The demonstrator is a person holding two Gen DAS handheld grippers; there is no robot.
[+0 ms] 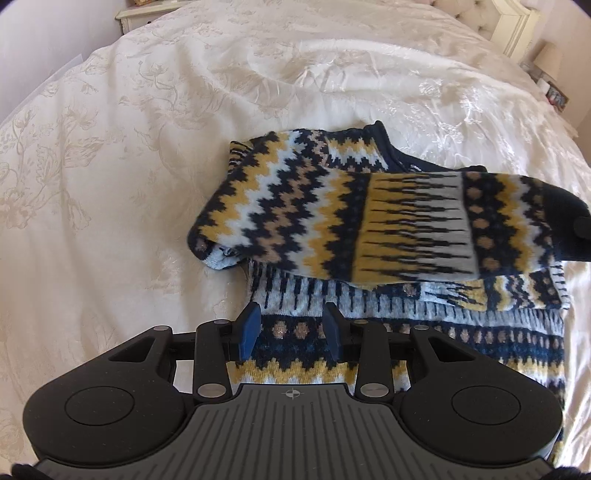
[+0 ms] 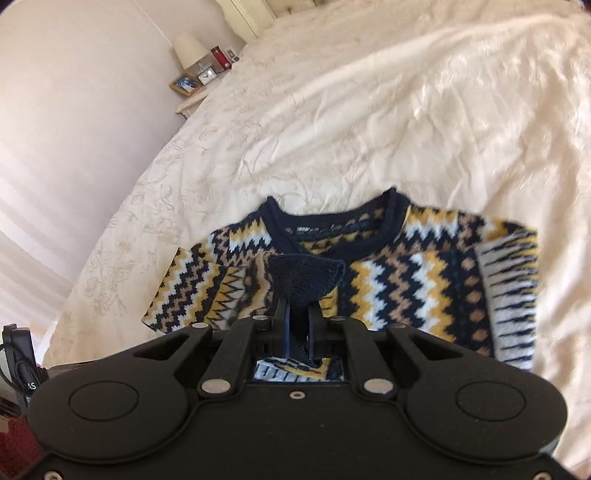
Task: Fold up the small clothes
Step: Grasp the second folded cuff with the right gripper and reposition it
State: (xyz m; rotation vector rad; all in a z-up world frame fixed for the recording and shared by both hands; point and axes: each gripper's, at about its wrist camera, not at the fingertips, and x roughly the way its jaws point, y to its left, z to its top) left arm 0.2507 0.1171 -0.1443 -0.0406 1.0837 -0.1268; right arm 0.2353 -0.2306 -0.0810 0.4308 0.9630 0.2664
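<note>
A small knitted sweater (image 1: 288, 206) with navy, yellow, white and tan zigzag bands lies on a cream bedspread (image 1: 110, 166). One sleeve (image 1: 424, 229) is folded across its body. My left gripper (image 1: 291, 328) is open and hovers over the sweater's lower hem, with nothing between its blue pads. In the right wrist view the sweater (image 2: 406, 273) lies with its navy neckline (image 2: 332, 225) facing away from me. My right gripper (image 2: 297, 325) is shut on the navy cuff (image 2: 306, 280) of the other sleeve, lifted over the sweater's body.
The cream floral bedspread (image 2: 332, 110) spreads wide around the sweater. A bedside table with a lamp (image 2: 190, 50), a small clock and a picture frame stands at the far side. A headboard (image 1: 509, 26) is at the top right of the left wrist view.
</note>
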